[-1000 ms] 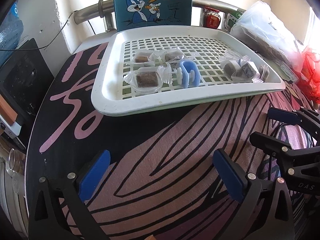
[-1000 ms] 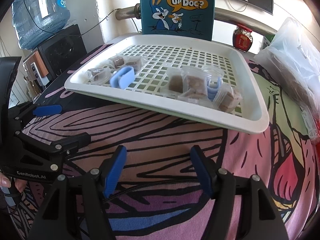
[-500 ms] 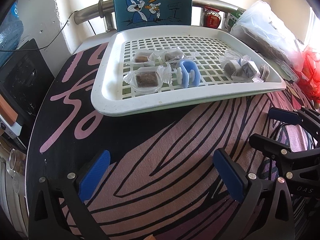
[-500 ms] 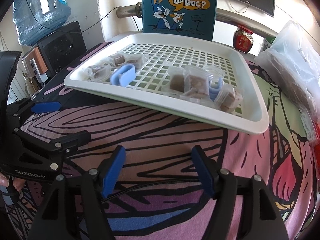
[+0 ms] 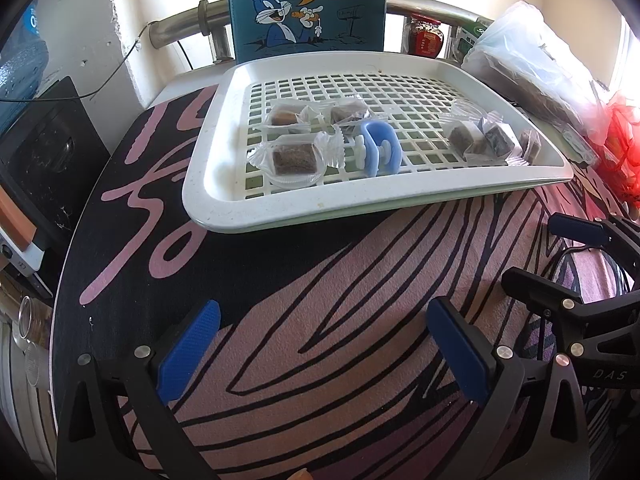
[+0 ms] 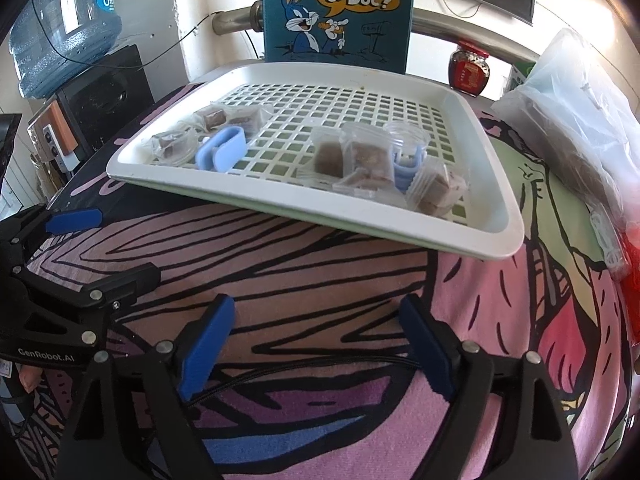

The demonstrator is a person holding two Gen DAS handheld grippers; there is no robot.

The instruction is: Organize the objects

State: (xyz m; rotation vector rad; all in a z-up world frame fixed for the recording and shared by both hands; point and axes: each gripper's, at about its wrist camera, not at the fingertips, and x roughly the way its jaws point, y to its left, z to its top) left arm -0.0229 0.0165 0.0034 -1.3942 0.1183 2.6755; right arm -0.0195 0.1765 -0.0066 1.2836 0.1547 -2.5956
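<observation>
A white slotted tray (image 5: 224, 200) (image 6: 492, 236) lies on the patterned cloth. It holds several clear-wrapped brown snack cubes in two groups: one at the left (image 5: 294, 158) (image 6: 216, 118), one at the right (image 5: 480, 138) (image 6: 370, 158). A light blue clip (image 5: 378, 148) (image 6: 224, 148) lies beside the left group. A second blue clip (image 6: 406, 168) under a clear cup sits in the right group. My left gripper (image 5: 324, 346) (image 6: 92, 248) is open and empty, short of the tray. My right gripper (image 6: 316, 338) (image 5: 548, 252) is open and empty, beside it.
A teal "What's Up Doc?" box (image 5: 308, 4) (image 6: 340, 12) stands behind the tray. A clear plastic bag (image 5: 532, 60) (image 6: 580, 112) lies at the right, with a red jar (image 6: 468, 68) behind. A water bottle (image 6: 64, 20) and black appliance (image 6: 104, 96) stand at the left.
The right gripper has crept slightly forward toward the tray. The left gripper has barely moved. Nothing on the tray has shifted.
</observation>
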